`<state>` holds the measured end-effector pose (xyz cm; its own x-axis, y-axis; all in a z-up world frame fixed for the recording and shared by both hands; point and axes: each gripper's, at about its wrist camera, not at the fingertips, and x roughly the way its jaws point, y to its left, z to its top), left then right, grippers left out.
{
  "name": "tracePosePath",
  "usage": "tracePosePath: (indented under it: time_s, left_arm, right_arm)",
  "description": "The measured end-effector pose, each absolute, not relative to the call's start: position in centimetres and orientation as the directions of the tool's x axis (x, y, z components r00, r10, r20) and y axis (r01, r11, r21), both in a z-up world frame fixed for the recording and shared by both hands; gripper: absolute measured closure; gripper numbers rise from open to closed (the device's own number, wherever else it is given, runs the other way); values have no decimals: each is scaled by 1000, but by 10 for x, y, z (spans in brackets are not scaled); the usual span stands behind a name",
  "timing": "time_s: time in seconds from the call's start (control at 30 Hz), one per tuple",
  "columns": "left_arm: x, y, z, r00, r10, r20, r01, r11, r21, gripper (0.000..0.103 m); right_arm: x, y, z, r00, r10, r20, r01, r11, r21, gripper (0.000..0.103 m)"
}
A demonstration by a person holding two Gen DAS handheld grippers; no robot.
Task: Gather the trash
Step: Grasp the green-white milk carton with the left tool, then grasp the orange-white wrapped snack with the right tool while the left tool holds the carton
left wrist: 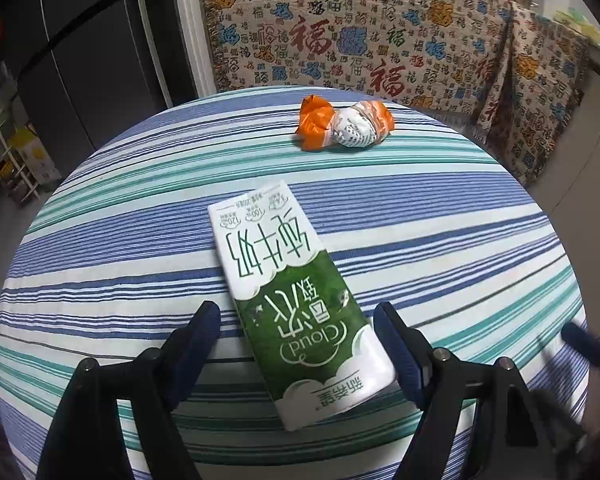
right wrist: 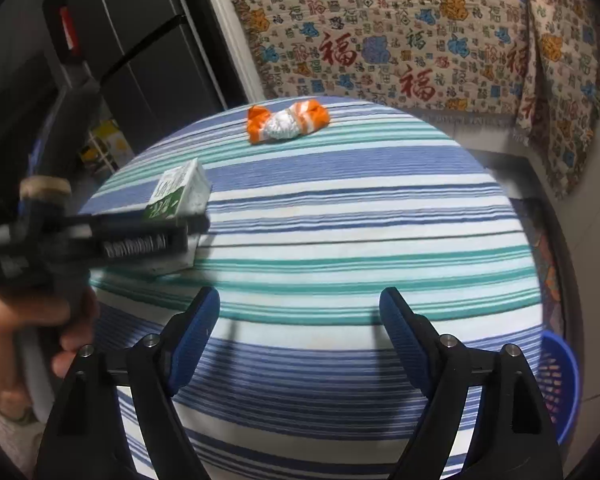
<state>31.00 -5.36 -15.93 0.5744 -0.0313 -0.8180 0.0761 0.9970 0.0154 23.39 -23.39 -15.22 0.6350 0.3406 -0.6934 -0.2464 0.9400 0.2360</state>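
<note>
In the left wrist view, the left claw (left wrist: 296, 320) stands wide open with its two blue-padded fingers (left wrist: 198, 344) on either side of the near end of the milk carton (left wrist: 288, 292), neither pad clearly touching it. The carton lies flat on the striped bench (left wrist: 460, 240), its long axis running from about 5 o'clock near the claw to about 11 o'clock away from it, the print upside down to the camera. Farther off at about 12 o'clock, well apart from the carton, lies a crumpled orange and white wrapper (left wrist: 346, 124). In the right wrist view, the person's left hand (right wrist: 28, 332) grips the left tool at 9 o'clock, held level over the bench edge. The right claw (right wrist: 300, 312) hangs wide open above bare stripes, holding nothing. A blue basket (right wrist: 560, 384) sits below the bench at 4 o'clock.
</note>
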Motion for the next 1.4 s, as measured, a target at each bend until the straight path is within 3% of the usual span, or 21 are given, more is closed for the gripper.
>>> tracePosePath:
  time_s: [0.03, 0.07, 0.2, 0.33, 0.53, 0.67, 0.7, 0.73, 0.87, 1.07, 1.13, 1.2, 1.27, 1.33, 1.37, 1.4]
  left_arm:
    - [305, -48, -159, 586, -49, -809, 92, 996, 7, 42]
    - [302, -42, -158, 592, -59, -804, 109, 994, 7, 56]
    - [289, -18, -156, 592, -77, -802, 176, 984, 36, 56]
    - [274, 10, -157, 607, -45, -793, 164, 984, 70, 56]
    - [266, 33, -160, 633, -51, -772, 145, 988, 54, 55]
    - [266, 33, -162, 641, -58, -765, 177, 981, 74, 53]
    - [268, 34, -164, 637, -66, -768, 183, 981, 67, 53]
    - [268, 36, -165, 635, -72, -769, 183, 981, 59, 53]
    - [270, 40, -166, 629, -87, -773, 179, 983, 35, 53]
    - [264, 41, -164, 614, -113, -781, 185, 983, 3, 53]
    - [260, 39, -165, 607, -123, -785, 195, 981, -3, 53]
    - [255, 36, -165, 611, -118, -783, 197, 980, 5, 53]
    - [253, 34, -168, 602, -110, -791, 188, 982, 6, 52]
    - [251, 33, -170, 599, -108, -793, 175, 985, -1, 47]
    - [249, 33, -171, 594, -100, -798, 170, 986, 3, 40]
    - [247, 32, -171, 593, -95, -799, 165, 986, 6, 34]
  right_arm:
    - [234, -235, -150, 639, 330, -695, -241, 944, 227, 20]
    - [239, -235, -149, 643, 316, -698, -236, 948, 211, 20]
    - [273, -234, -143, 636, 266, -724, -199, 963, 180, 20]
    - [334, -215, -139, 582, 318, -748, -144, 946, 290, 20]
    - [434, -188, -153, 559, 363, -745, 101, 863, 496, 31]
    - [465, -178, -166, 590, 356, -724, 214, 797, 565, 31]
    - [470, -174, -166, 592, 340, -730, 220, 804, 552, 32]
    - [474, -170, -165, 597, 323, -734, 217, 816, 535, 53]
    - [480, -162, -161, 572, 346, -744, 119, 862, 492, 55]
    - [440, -184, -123, 412, 541, -733, -162, 835, 525, 55]
    - [410, -179, -106, 276, 522, -807, -354, 836, 420, 54]
    - [371, -170, -101, 218, 409, -886, -524, 815, 247, 54]
    - [343, -167, -113, 210, 315, -926, -563, 813, 149, 53]
    - [322, -170, -127, 244, 291, -925, -557, 823, 112, 47]
    - [309, -175, -135, 290, 299, -909, -535, 838, 105, 42]
    - [299, -182, -139, 316, 316, -894, -509, 852, 122, 26]
